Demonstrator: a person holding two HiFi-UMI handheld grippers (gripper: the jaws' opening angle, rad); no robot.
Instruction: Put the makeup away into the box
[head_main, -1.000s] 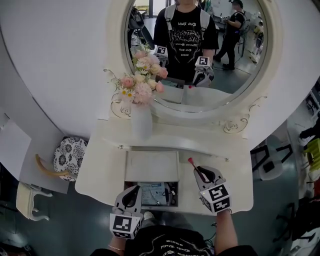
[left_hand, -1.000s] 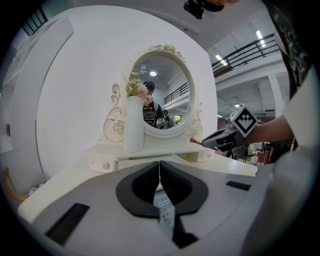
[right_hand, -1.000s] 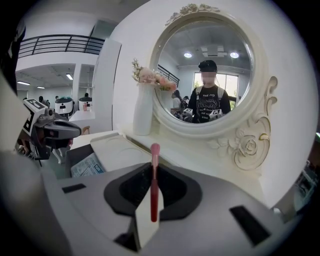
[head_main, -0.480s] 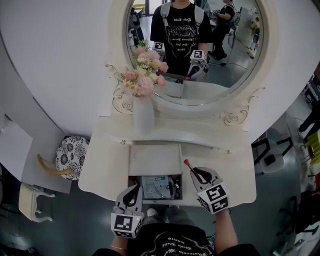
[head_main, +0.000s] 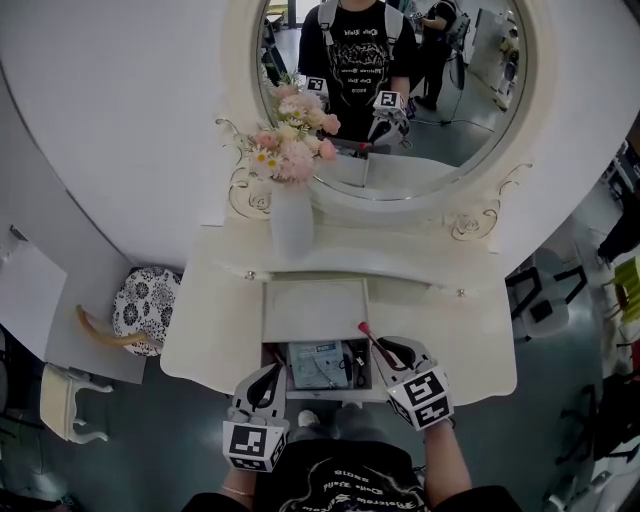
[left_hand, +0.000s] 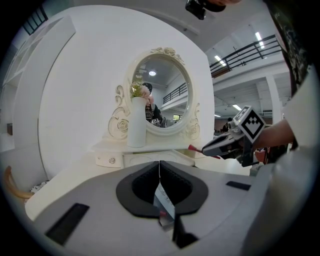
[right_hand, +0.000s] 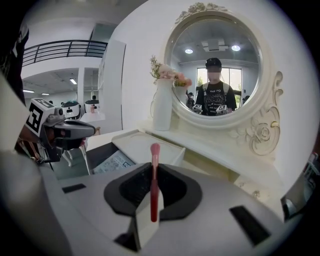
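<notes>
The right gripper (head_main: 386, 351) has its jaws pinched narrow on a slim red makeup stick (head_main: 370, 335), which runs up between them and pokes well past their tips, its rounded pink end hanging over the right edge of the open box (head_main: 330, 389) sunk into the pale surface (head_main: 440, 340). That long overhang looks like the main hazard. If the end catches the box wall or the flat lid panel (head_main: 313, 310) just behind, the stick could swivel in so small a grip, or slip out early. Let go while it lies across the rim rather than inside, it would probably roll over the surface towards the front edge and onto the floor. The coloured end could also smear the white top if it drags. Dark items (head_main: 350, 362) and a printed sheet (head_main: 315, 362) already lie in the box, so space on that side is tight. The left gripper (head_main: 271, 373) hovers at the box's front left corner with its jaws together and nothing visibly between them — a crossing move could knock it.
</notes>
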